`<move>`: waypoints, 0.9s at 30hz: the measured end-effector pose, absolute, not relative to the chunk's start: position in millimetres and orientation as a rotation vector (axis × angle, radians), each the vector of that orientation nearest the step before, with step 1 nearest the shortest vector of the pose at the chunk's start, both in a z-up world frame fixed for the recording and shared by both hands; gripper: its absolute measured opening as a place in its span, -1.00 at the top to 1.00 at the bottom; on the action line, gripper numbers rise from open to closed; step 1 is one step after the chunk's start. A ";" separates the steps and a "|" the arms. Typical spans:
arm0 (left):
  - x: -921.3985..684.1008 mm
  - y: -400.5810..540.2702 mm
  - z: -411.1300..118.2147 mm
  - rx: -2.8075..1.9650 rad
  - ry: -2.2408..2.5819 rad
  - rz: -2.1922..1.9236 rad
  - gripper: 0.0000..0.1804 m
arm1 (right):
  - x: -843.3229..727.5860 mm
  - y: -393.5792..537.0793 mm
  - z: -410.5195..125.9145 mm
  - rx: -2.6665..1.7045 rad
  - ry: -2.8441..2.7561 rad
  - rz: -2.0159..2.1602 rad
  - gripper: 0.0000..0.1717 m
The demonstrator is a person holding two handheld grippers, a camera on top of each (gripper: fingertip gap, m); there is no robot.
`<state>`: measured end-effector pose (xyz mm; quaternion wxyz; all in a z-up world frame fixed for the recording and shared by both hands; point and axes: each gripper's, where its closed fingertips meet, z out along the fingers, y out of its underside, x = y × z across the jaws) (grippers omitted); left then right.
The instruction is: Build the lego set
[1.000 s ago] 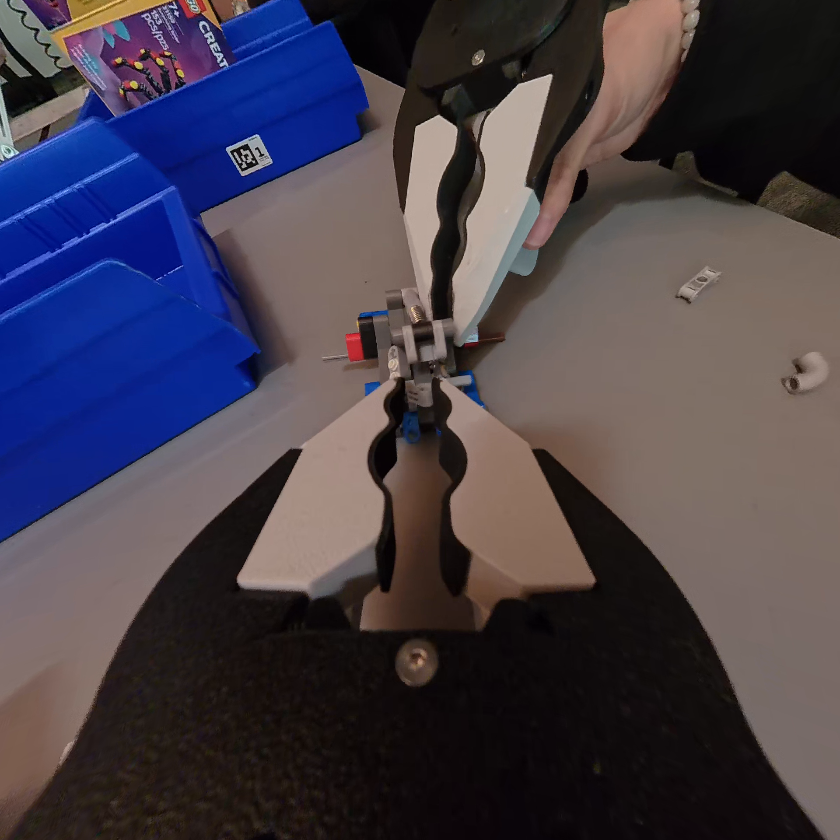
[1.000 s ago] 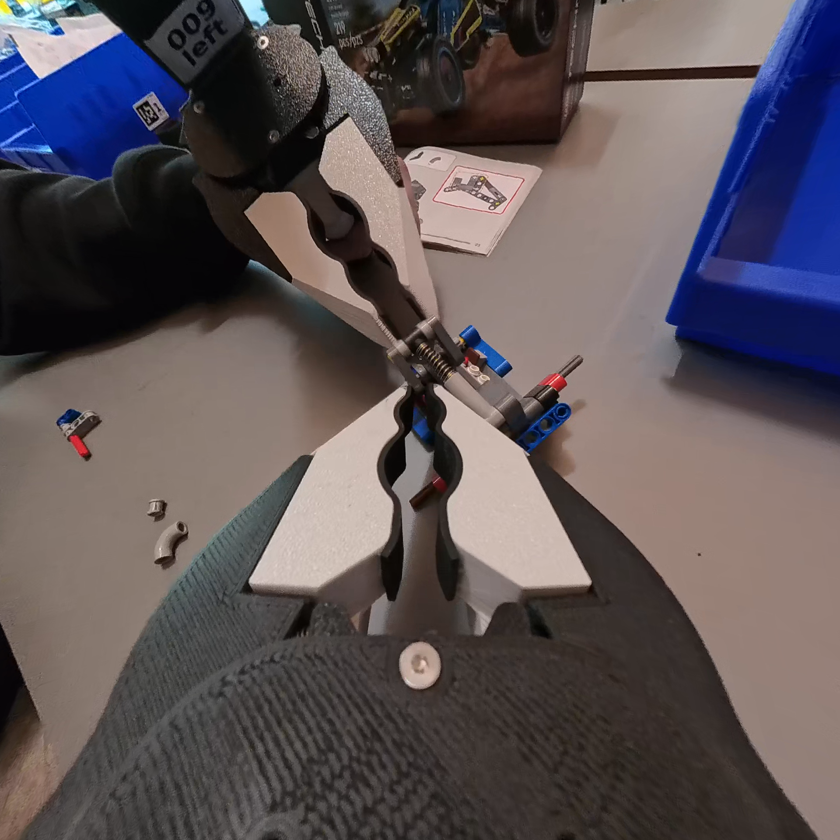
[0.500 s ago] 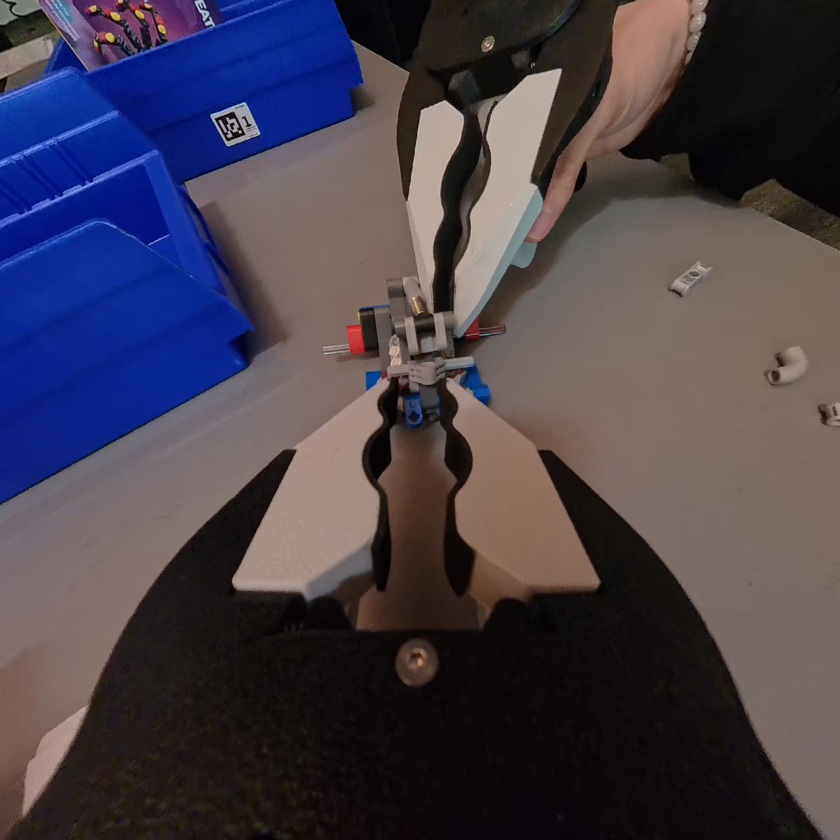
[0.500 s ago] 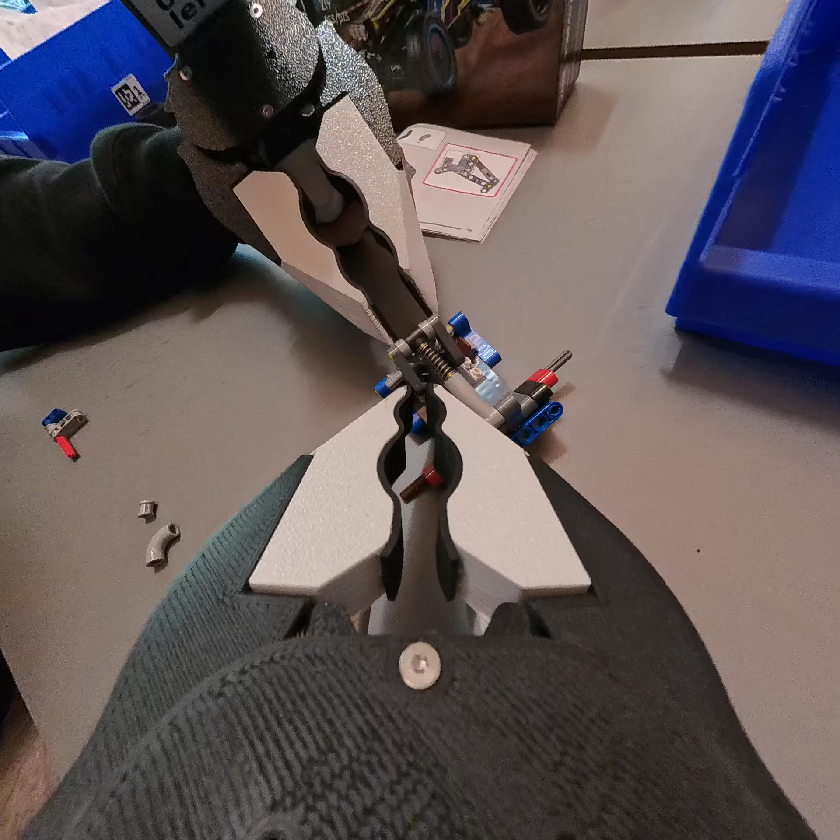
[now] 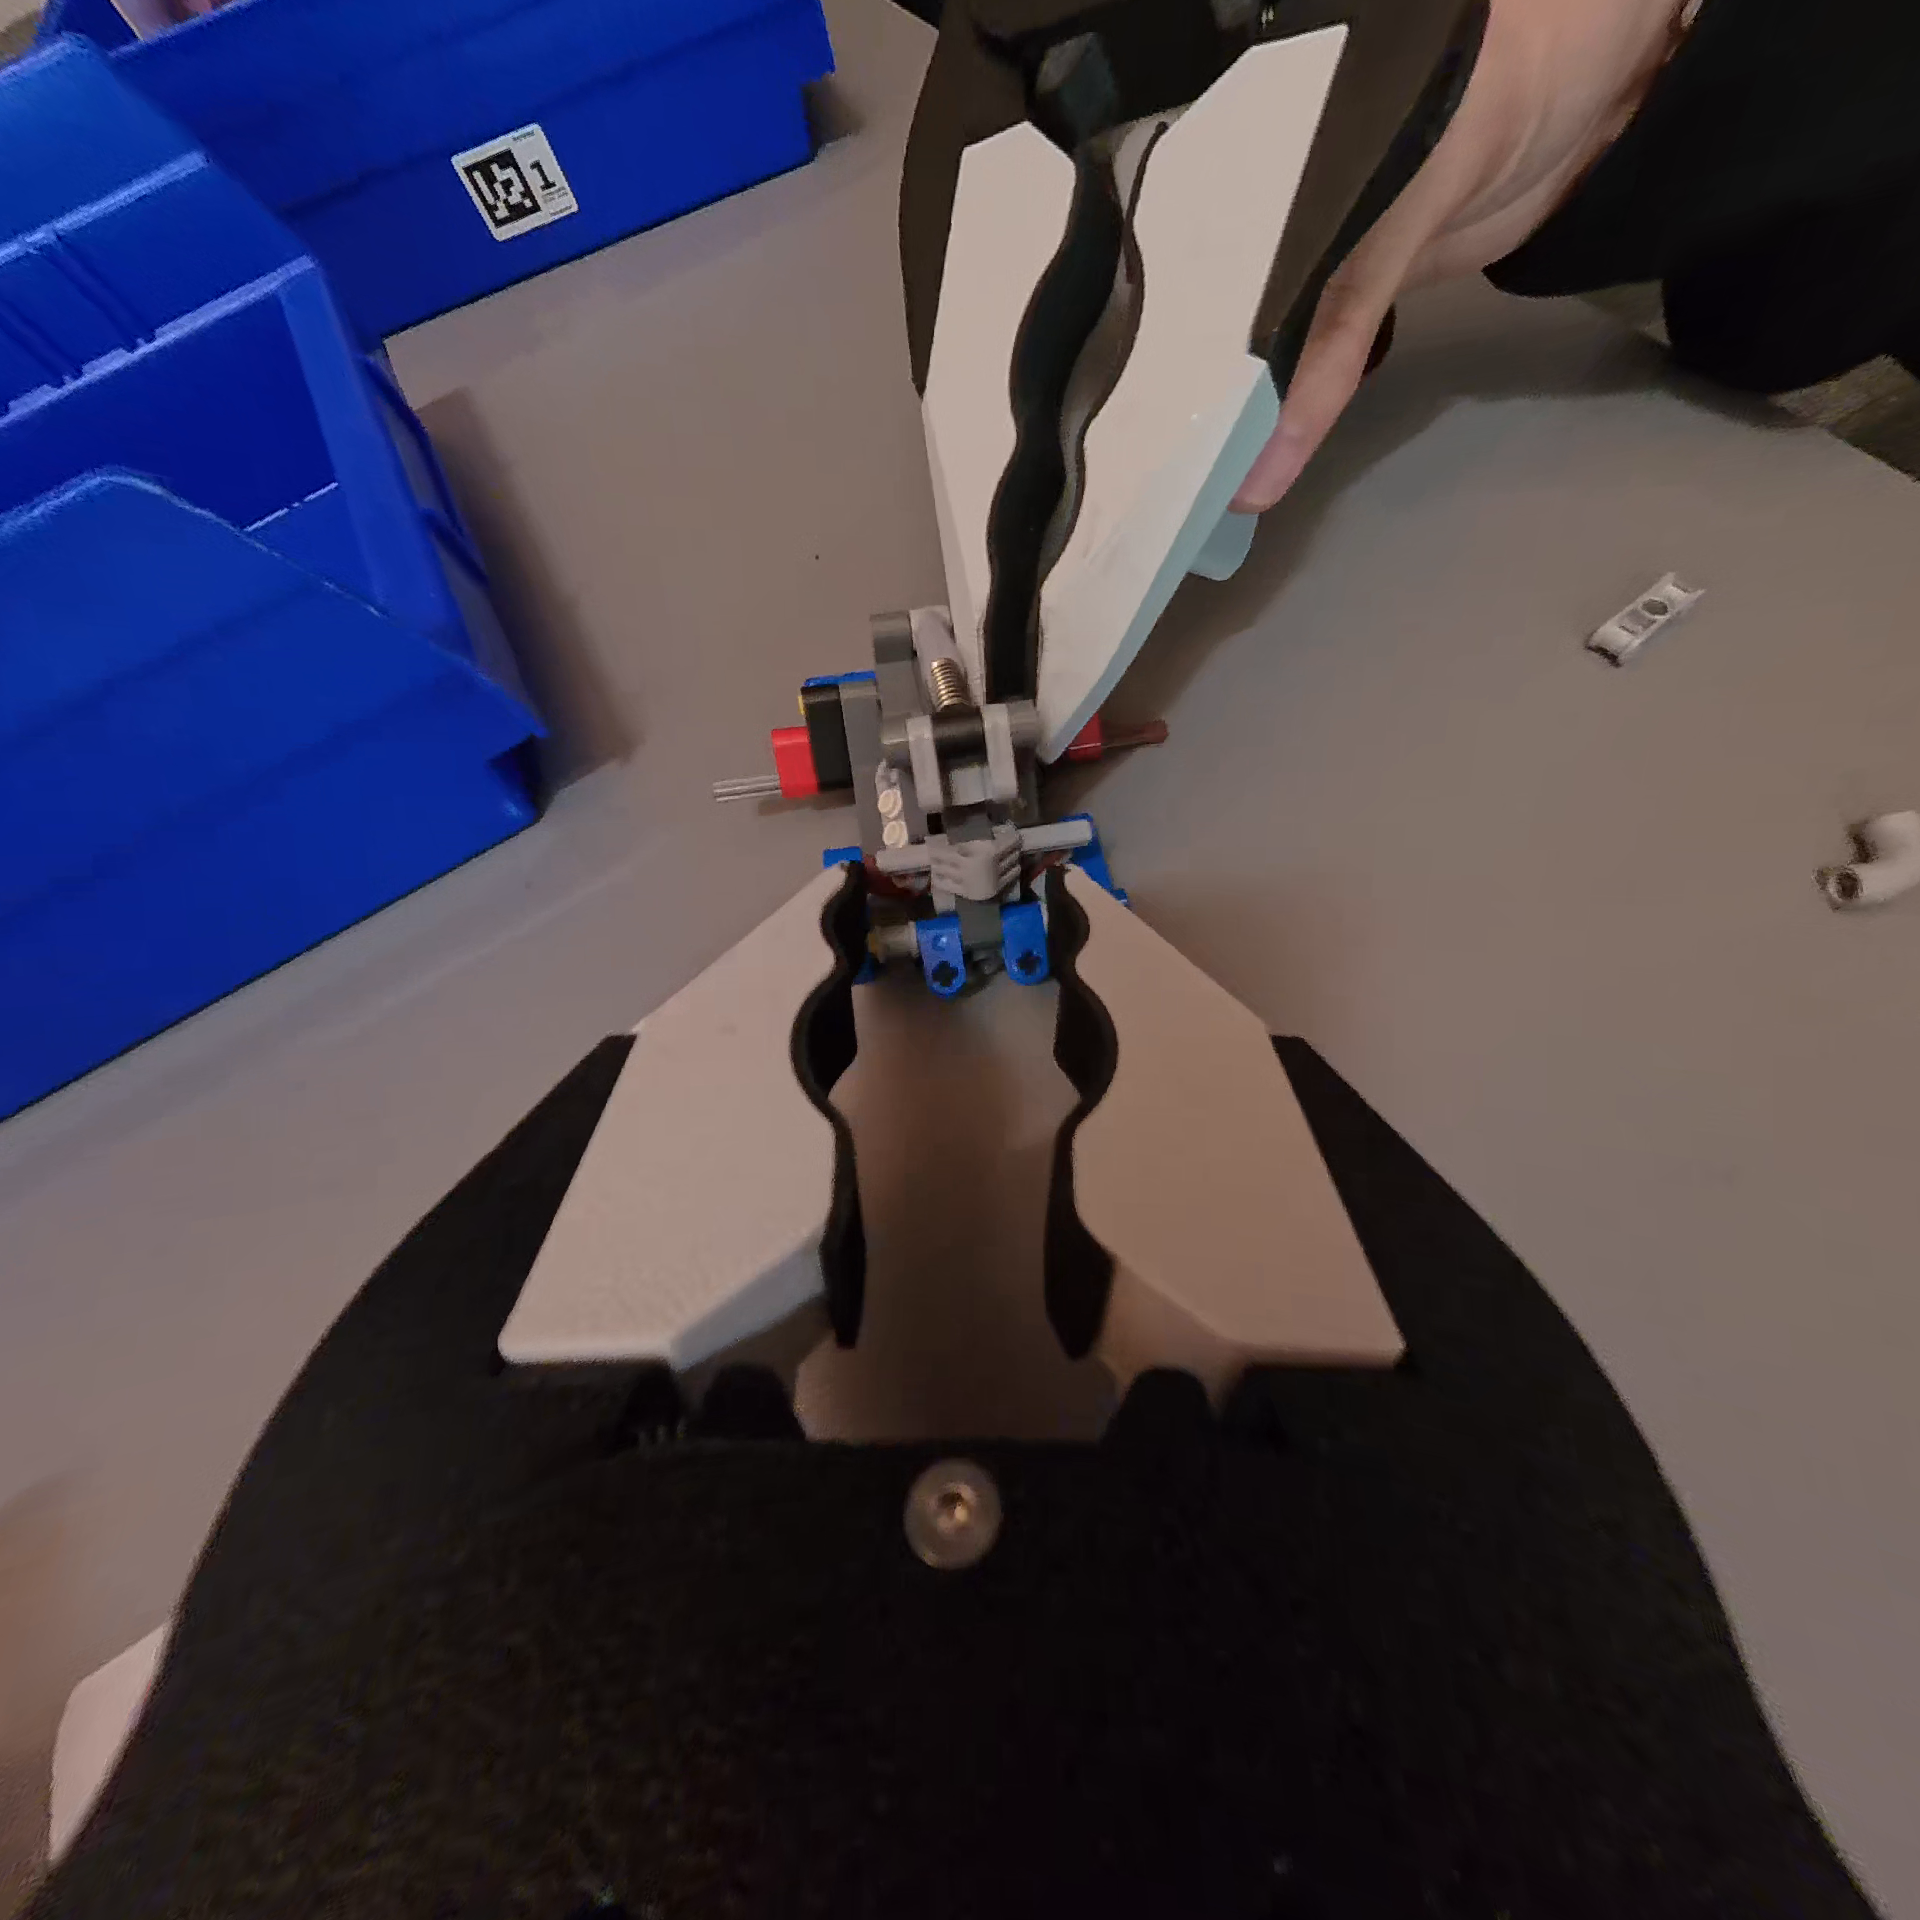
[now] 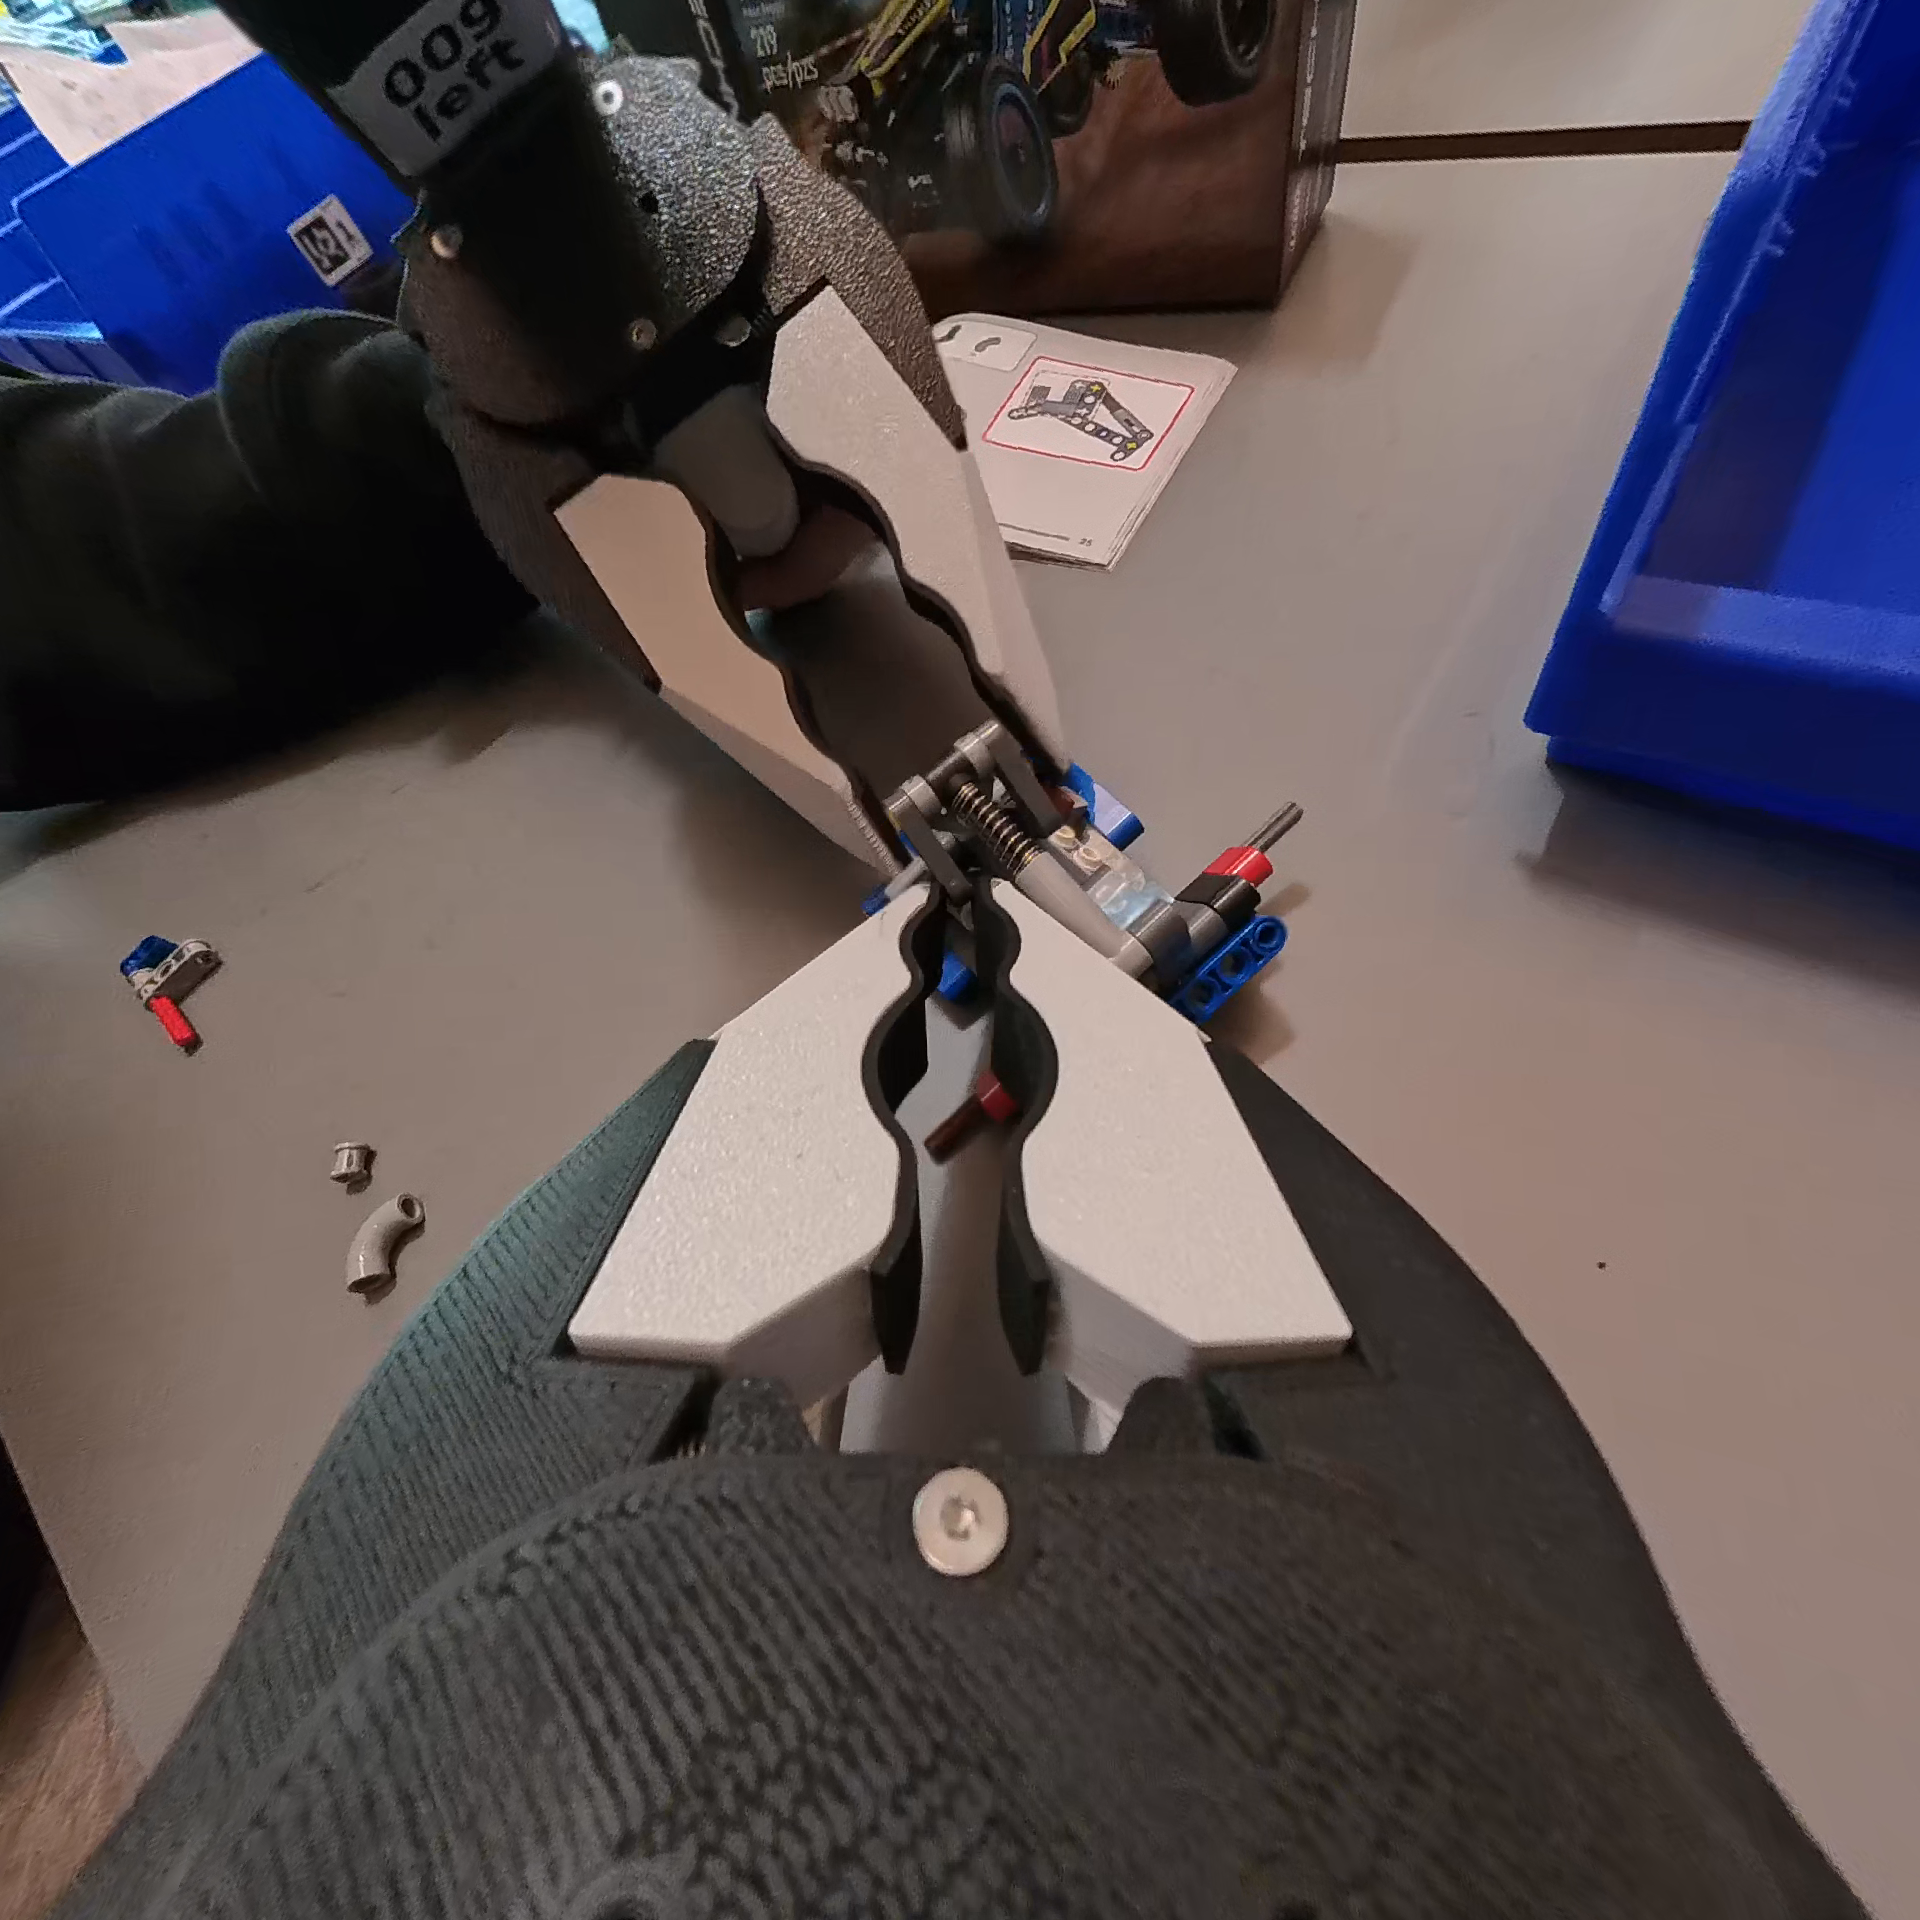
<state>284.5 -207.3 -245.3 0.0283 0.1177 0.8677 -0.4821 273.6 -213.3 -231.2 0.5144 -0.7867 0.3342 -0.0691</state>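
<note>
Item: small brick model (image 5: 951,800), grey frame with coil spring (image 6: 1006,821), blue beams at the base, red and black bits at one end; it rests on the grey desk (image 5: 1455,1039), between the two tools, which meet it from opposite sides. Left tool (image 5: 951,894): fingers parted, one on each side of the model's near blue end, with a visible gap to the parts, so it brackets the model and does not grip it. Right tool (image 6: 951,902): clenched at the tips on the upper grey frame by the spring; judged to steady the model against the desk. A dark red pin (image 6: 971,1117) shows farther back between its fingers, lying on the desk below rather than held, as far as can be told. A hand (image 5: 1455,208) carries the right tool. Beside: blue bins (image 5: 208,623) to the left, one bearing a square marker tag; another blue bin (image 6: 1766,468) right. Behind: printed box (image 6: 1091,156) and open booklet (image 6: 1081,436), placed within view for reference, presumably. Loose on desk: white elbow piece (image 5: 1881,868), white connector (image 5: 1642,632), grey elbow (image 6: 382,1242), grey bush (image 6: 353,1162), small blue-grey-red subassembly (image 6: 166,982), all well apart from the model.
</note>
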 end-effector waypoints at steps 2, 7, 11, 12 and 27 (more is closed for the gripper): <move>284.7 -208.4 -246.0 0.372 2.662 -1.472 0.68 | 274.7 -214.7 -230.2 -1.880 0.812 -0.168 0.98; 289.5 -210.1 -245.5 0.340 2.634 -1.464 0.75 | 276.6 -215.7 -228.9 -1.862 0.823 -0.164 0.98; 289.5 -210.6 -245.7 0.347 2.619 -1.455 0.75 | 276.6 -215.7 -229.3 -1.868 0.822 -0.176 0.98; 289.6 -210.8 -245.8 0.348 2.616 -1.452 0.75 | 276.6 -215.7 -229.2 -1.870 0.820 -0.181 0.97; 291.5 -211.6 -246.3 0.345 2.588 -1.433 0.76 | 277.4 -216.0 -231.0 -1.888 0.823 -0.216 0.98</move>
